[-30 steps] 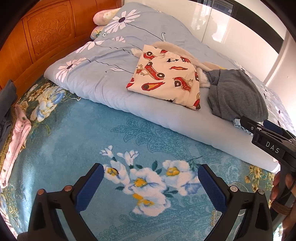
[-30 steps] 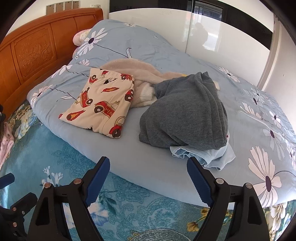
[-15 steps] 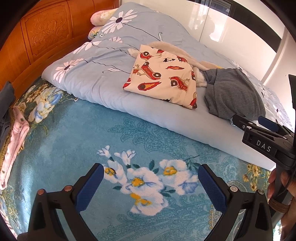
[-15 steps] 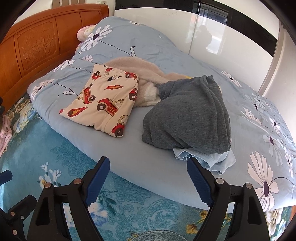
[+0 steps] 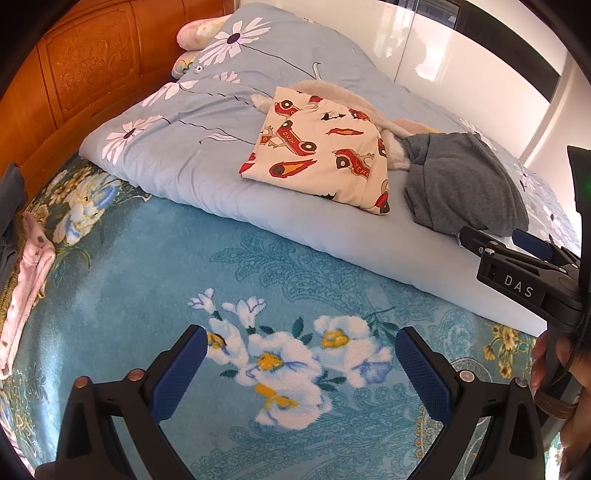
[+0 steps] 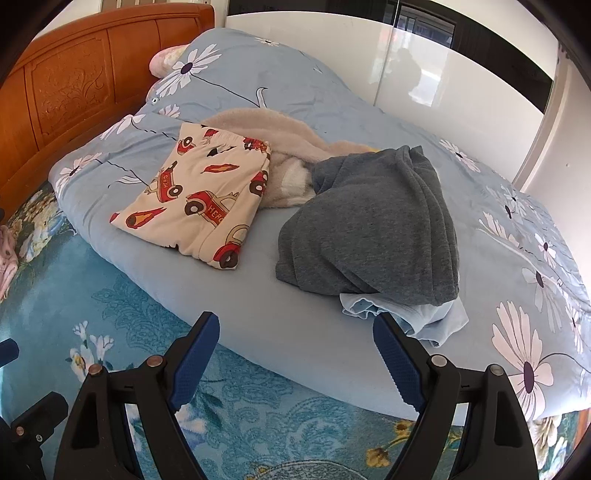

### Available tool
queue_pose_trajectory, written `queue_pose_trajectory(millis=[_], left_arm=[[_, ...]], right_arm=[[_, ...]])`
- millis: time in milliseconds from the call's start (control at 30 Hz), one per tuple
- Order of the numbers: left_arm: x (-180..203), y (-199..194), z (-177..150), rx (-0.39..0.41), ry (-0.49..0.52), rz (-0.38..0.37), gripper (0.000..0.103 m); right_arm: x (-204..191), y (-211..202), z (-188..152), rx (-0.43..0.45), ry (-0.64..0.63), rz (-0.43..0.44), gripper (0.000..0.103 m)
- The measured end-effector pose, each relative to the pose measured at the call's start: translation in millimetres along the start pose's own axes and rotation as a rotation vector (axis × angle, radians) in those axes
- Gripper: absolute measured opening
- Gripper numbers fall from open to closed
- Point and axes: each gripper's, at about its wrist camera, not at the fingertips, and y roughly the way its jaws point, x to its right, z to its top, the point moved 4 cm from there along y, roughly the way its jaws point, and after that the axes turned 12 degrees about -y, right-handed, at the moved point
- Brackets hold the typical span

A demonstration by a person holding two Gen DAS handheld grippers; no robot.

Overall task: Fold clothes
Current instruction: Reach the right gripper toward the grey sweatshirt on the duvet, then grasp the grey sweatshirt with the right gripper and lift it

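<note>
A folded cream garment with red cars [image 5: 325, 162] [image 6: 199, 199] lies on the light blue quilt [image 5: 207, 147] [image 6: 310, 332]. Right of it sits a crumpled grey garment [image 5: 461, 188] [image 6: 376, 229] over a pale blue cloth [image 6: 432, 317]. A beige fleece piece [image 6: 273, 136] lies behind them. My left gripper [image 5: 301, 360] is open and empty above the flowered blue bed cover [image 5: 147, 266]. My right gripper [image 6: 295, 349] is open and empty just before the quilt's near edge, below the grey garment; its side [image 5: 517, 273] shows in the left wrist view, held by a hand [image 5: 561, 369].
A carved wooden headboard [image 5: 85, 62] [image 6: 81, 77] stands at the left. A pink garment [image 5: 26, 280] and a dark one [image 5: 11, 192] lie at the far left edge. A pillow [image 5: 195, 33] rests at the head. White glossy wardrobe doors [image 6: 424, 74] stand behind the bed.
Both grippers have drifted slightly toward the bed; the clothes sit a little nearer and lower in the right wrist view. Both stay open and empty.
</note>
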Motion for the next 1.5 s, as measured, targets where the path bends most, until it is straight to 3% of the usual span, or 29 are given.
queue_pose_trajectory(millis=[267,467,533,667,900,967,1133,1267,1333,1400,1500], left_arm=[[-6.6,-2.0,-3.5,-0.001,0.005,0.002,0.103],[-22.7,-25.9,-14.1,0.046,0.011,-0.043,0.103],[-31.2,-34.8,-20.8,0.062,0.008,-0.062,0.103],[-44.0,-44.7,-35.3,0.068,0.002,-0.089,0.103],[-52.6,-53.9,-47.3,0.097,0.091,-0.030,0.103],[-54.8,-56.3,-47.2,0.104,0.108,-0.019,0.103],[-58.4,-61.1,-43.6,0.127,0.124,-0.006,0.103],[-56.6,-57.4,-45.6,0.099,0.115,-0.022,0.103],[-56.6,-60.1,-46.6,0.106,0.120,-0.023,0.103],[-58.2,-64.2,-46.1,0.119,0.120,-0.023,0.103],[-65.8,-73.3,-40.1,0.138,0.084,-0.034,0.103]], right_arm=[[1.0,6.1,1.1,-0.013,-0.001,-0.006,0.087],[38.1,2.1,13.1,0.078,0.076,0.132,0.087],[77.4,7.4,18.1,0.086,0.208,0.166,0.086],[130.8,22.1,30.0,0.050,0.386,0.211,0.065],[155.8,47.9,46.6,0.006,0.529,0.250,0.052],[150.4,56.9,43.4,-0.029,0.543,0.268,0.037],[125.4,50.9,37.1,0.013,0.458,0.308,0.034],[129.1,66.9,32.9,-0.085,0.469,0.229,0.034],[128.1,63.9,37.5,-0.064,0.518,0.263,0.033],[126.3,59.5,42.9,-0.041,0.567,0.320,0.008],[123.0,46.7,53.3,0.012,0.663,0.478,0.005]])
